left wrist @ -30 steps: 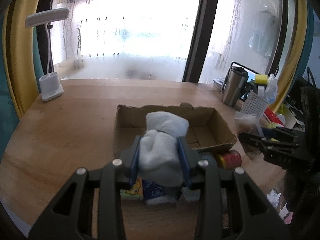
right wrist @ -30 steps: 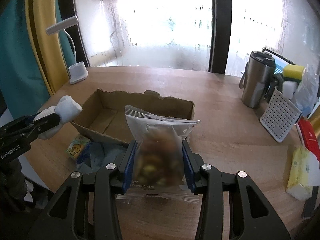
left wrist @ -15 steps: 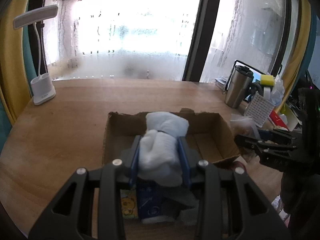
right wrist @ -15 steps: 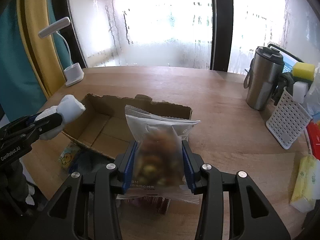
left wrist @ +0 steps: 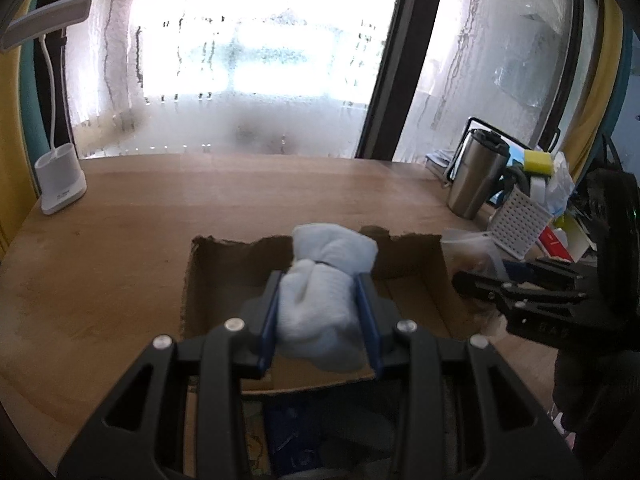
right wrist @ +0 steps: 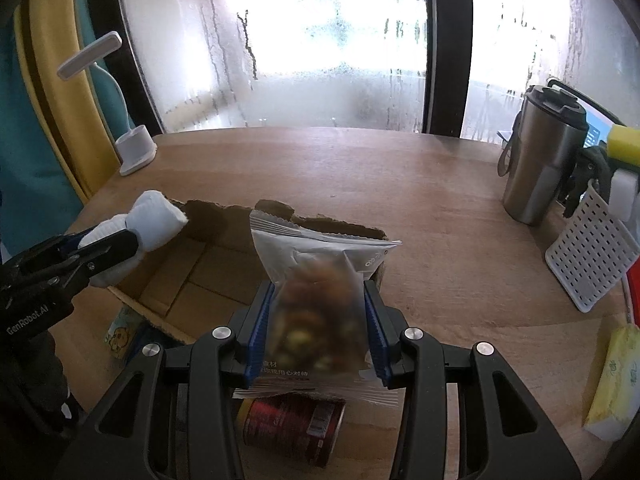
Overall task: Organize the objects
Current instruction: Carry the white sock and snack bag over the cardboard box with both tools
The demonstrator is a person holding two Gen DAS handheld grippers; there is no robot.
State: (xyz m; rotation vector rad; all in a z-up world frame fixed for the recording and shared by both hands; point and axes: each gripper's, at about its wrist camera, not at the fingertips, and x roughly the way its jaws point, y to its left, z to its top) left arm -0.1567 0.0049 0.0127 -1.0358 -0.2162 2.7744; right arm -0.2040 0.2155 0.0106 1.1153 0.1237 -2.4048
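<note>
Both grippers have moved forward toward the cardboard box (left wrist: pixel 416 280) since the earlier frames; in the left wrist view the box now fills the space directly beyond the fingers, where a second ago its near wall lay farther ahead; the red can (right wrist: pixel 294 426), earlier seen beside the box's near right corner, now lies under the right gripper (right wrist: pixel 318 324), on the wooden table (right wrist: pixel 420 200) in front of the box.

The left gripper (left wrist: pixel 318 316) is clamped on a rolled white sock (left wrist: pixel 320 300); its blue-padded jaws stand partly closed, pressing the sock's two sides; the sock hangs above the box's open interior, its knotted end toward the box's far wall; in the right wrist view the same sock (right wrist: pixel 154 220) sits over the box's left end.

The right gripper is closed on a clear snack packet (right wrist: pixel 320 300) with brownish pieces inside; its jaws grip the lower half of the packet, whose crimped top stands upright just over the box's near right corner; from the left wrist view the packet (left wrist: pixel 468 248) shows at the box's right wall.

A yellow cartoon-printed pack (right wrist: pixel 120 330) and something blue (left wrist: pixel 296 444) lie on the table against the box's near wall; what the blue thing is cannot be told.

Right of the box stand a steel tumbler (right wrist: pixel 536 168) and a white perforated holder (right wrist: pixel 592 256), with a yellow sponge (right wrist: pixel 622 142) above the holder; a yellow tissue pack (right wrist: pixel 612 384) lies farther right of the box, toward the table's edge; a white desk lamp (right wrist: pixel 134 152) stands well beyond the box's left end, near the fogged window (right wrist: pixel 320 40).
</note>
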